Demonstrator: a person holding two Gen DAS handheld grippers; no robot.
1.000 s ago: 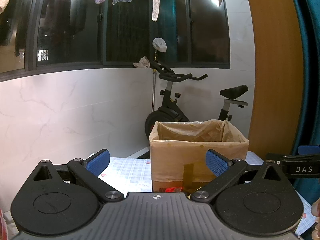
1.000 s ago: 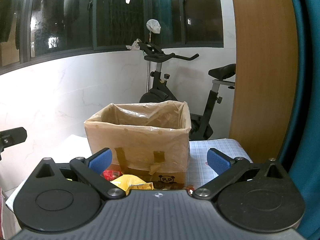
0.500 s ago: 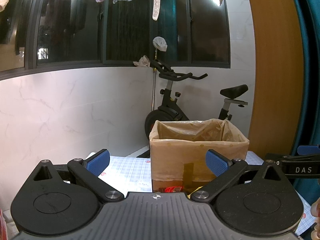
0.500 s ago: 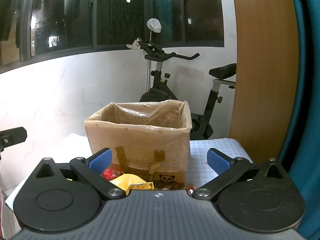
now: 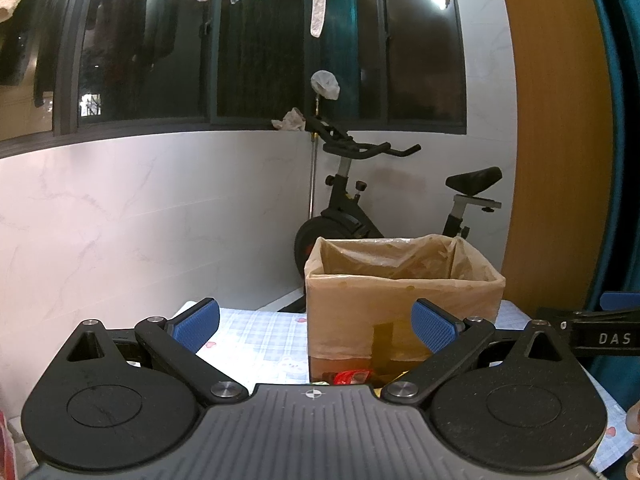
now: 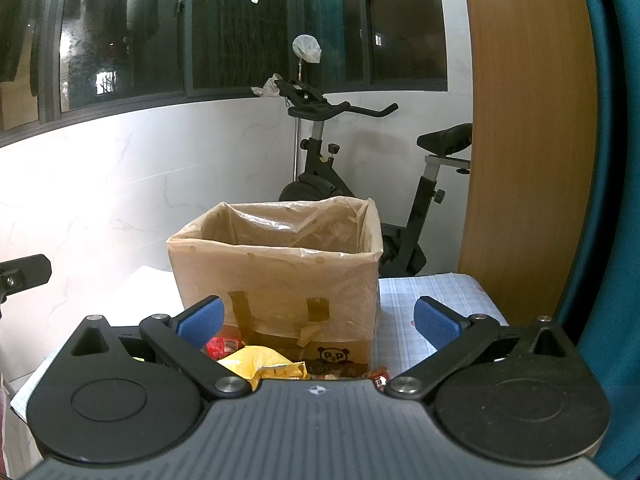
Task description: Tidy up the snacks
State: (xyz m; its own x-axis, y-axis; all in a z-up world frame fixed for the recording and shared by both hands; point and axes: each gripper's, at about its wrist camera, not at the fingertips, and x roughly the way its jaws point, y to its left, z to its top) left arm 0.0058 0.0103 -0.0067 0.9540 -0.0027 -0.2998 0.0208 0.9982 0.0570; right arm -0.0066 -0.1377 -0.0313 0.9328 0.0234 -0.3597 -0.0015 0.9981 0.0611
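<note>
Left gripper [image 5: 316, 326] is level, jaws spread wide and empty, facing the box [image 5: 404, 304]. Right gripper [image 6: 318, 322] matches it, gaping above the yellow packet [image 6: 260, 364].

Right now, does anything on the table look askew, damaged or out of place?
Mostly tidy. The cardboard box looks patched: brown tape strips sit crooked and one peels at its end. Snack packets, yellow and red, lie loose in front of it.

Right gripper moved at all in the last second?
No. In the right wrist view the right gripper, open, frames the cardboard box and exercise bike unchanged.
</note>
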